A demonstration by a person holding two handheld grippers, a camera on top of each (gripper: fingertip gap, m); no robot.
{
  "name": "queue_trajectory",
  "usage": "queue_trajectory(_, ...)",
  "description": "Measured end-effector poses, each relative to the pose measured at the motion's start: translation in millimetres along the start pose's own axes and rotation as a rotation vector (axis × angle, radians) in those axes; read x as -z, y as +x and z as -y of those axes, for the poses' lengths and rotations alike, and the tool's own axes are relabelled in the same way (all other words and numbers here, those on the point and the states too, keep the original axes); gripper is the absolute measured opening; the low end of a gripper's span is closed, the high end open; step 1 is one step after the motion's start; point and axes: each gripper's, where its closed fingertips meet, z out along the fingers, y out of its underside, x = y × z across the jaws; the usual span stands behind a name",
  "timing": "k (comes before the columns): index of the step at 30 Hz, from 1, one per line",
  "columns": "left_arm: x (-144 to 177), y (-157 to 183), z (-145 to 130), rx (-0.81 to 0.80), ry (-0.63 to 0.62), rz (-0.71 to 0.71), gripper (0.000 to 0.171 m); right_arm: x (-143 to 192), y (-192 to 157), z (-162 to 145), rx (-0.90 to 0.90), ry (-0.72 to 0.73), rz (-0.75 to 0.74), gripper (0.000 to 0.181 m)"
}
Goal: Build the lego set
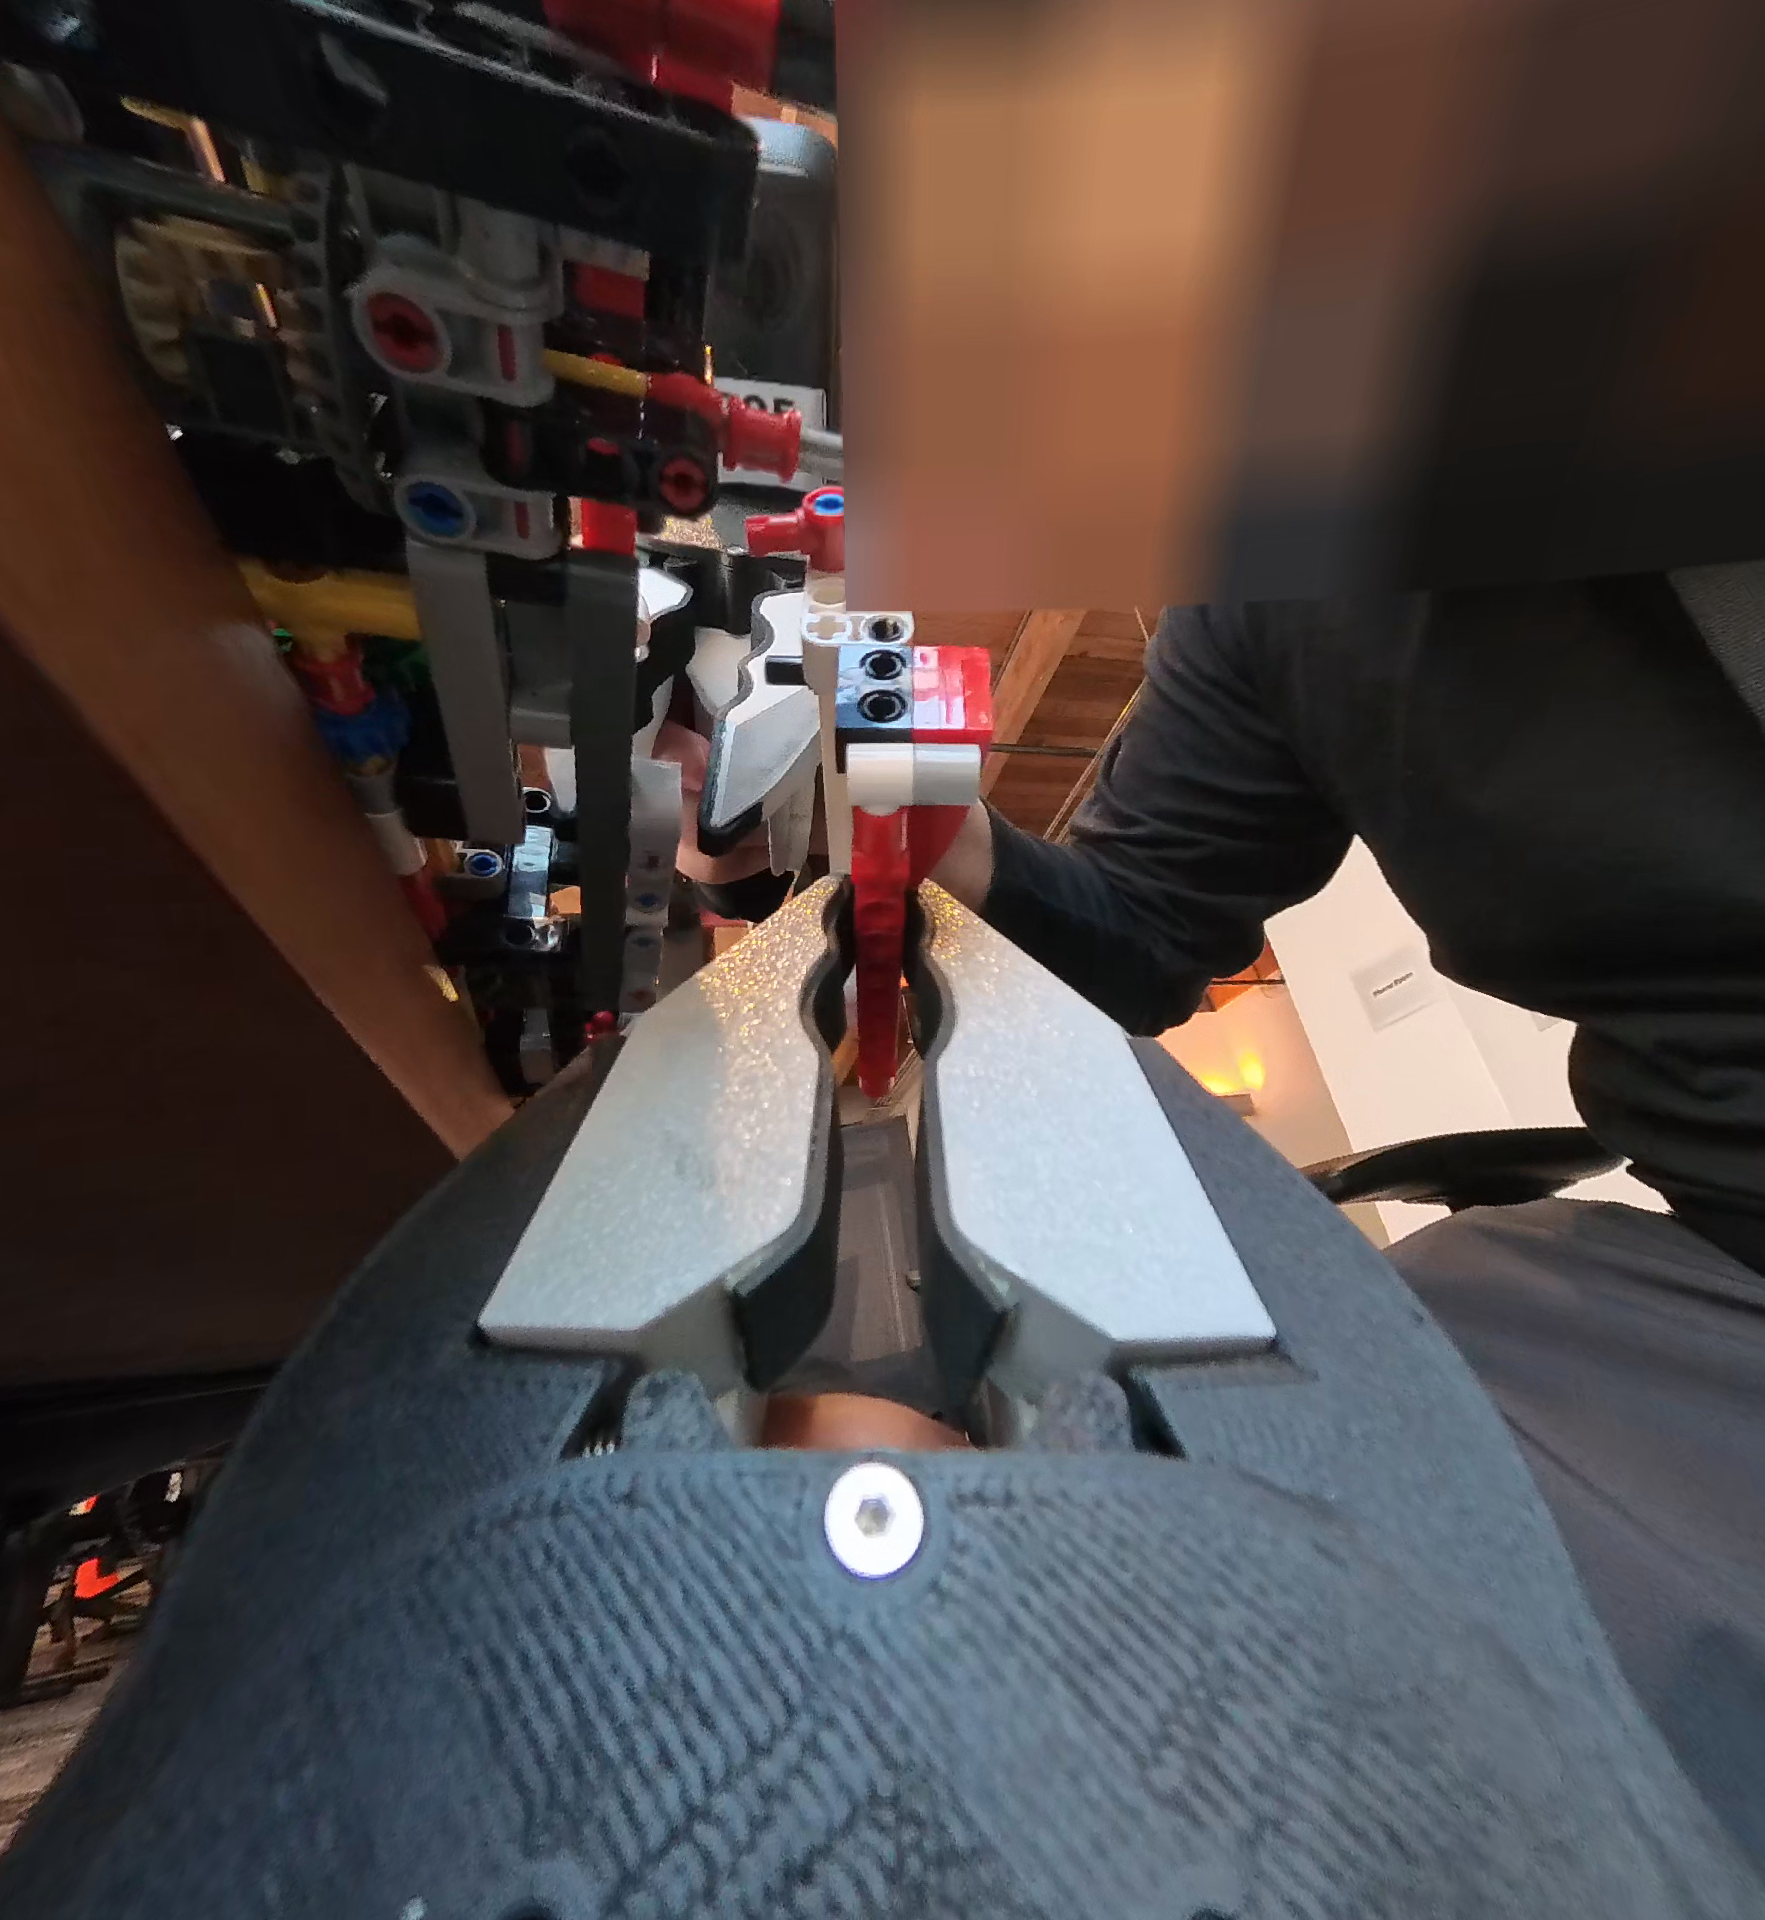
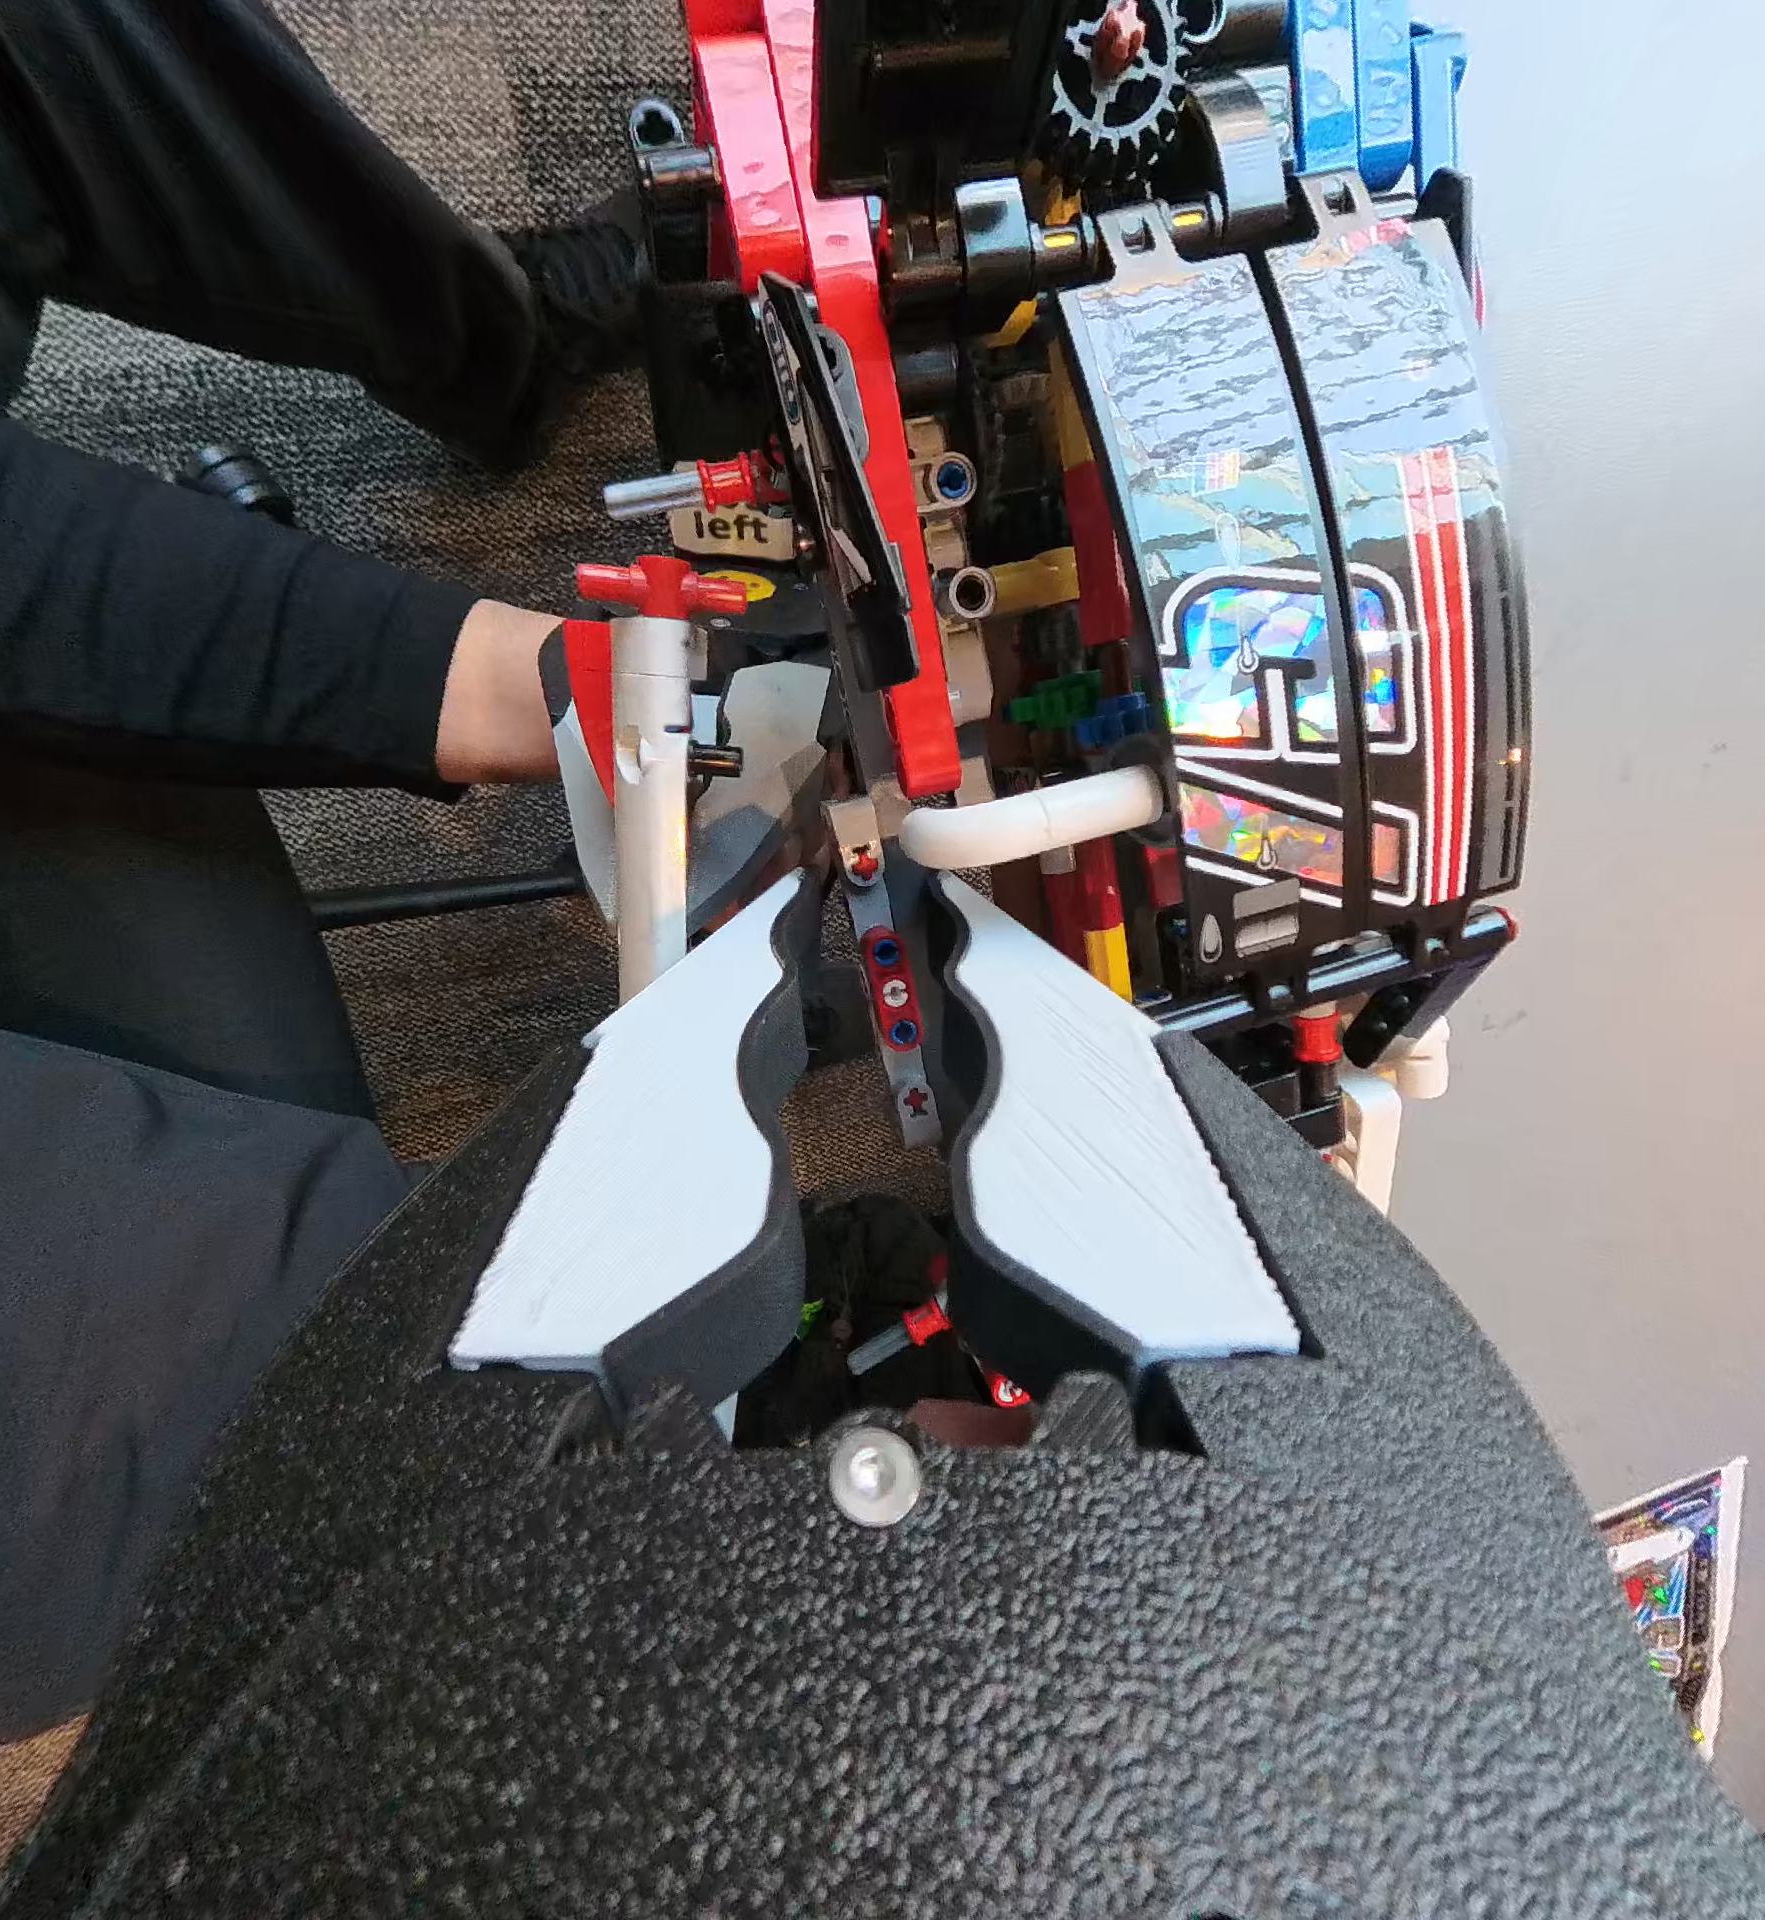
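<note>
My left gripper (image 1: 878,904) is shut on a thin red panel (image 1: 876,987) that carries a small red, black and white lego sub-assembly (image 1: 914,717). It holds this upright beside the large lego vehicle model (image 1: 504,343). In the right wrist view the model (image 2: 1273,582) shows black curved panels with shiny stickers, a red frame and gears. My right gripper (image 2: 876,904) has its jaws closed in around a grey beam (image 2: 888,1023) that hangs from the model. The left gripper (image 2: 753,790) with its white and red piece (image 2: 649,790) shows just left of it.
A person in black sleeves (image 2: 182,644) sits close on the left. The model rests against a white table top (image 2: 1688,727) with a wooden edge (image 1: 130,727). A sticker sheet (image 2: 1678,1590) lies on the table. Grey carpet (image 2: 442,987) is below.
</note>
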Motion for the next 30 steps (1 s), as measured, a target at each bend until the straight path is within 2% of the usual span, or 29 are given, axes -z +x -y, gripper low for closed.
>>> queue_trajectory(14,-5.7,-5.6,1.7,-0.043,-0.013,0.013,0.005,32.4,-7.4,16.4,-0.053,0.138,0.06,0.026)
queue_trajectory(20,-8.6,-6.3,-4.1,-0.024,-0.01,-0.004,0.005,35.3,-3.3,21.5,-0.028,0.147,0.026,0.035)
queue_trajectory(30,-9.8,-7.0,0.6,-0.013,0.034,0.003,0.005,37.0,-1.9,18.9,-0.026,0.115,0.042,0.037)
